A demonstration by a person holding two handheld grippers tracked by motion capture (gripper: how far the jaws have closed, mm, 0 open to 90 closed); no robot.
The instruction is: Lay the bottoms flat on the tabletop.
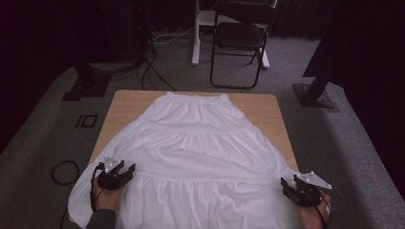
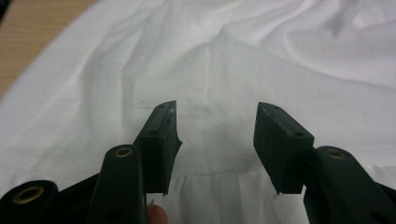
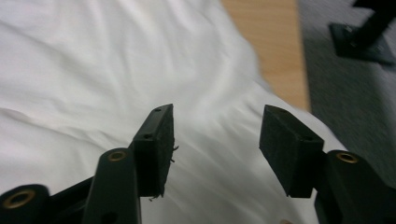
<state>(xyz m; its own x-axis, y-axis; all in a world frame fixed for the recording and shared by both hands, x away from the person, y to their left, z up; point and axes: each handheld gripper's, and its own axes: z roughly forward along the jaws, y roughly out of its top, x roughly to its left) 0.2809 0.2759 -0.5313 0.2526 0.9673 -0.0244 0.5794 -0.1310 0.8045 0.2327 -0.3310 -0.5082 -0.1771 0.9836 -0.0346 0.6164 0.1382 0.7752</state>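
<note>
I have a white skirt [image 1: 191, 148] spread flat on the table [image 1: 126, 100], hem toward me. My left tool [image 1: 125, 171] and right tool [image 1: 286, 183] hover over its hem corners, both agape and holding nothing. A shallow pinch could miss a layer and bunch the cloth.

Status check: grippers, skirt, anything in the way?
Left gripper open, right gripper open, both over the hem. White skirt spread flat on table. Nothing in the way.

A plain white skirt [image 1: 191, 148] lies on a light wooden table [image 1: 129, 102].
</note>
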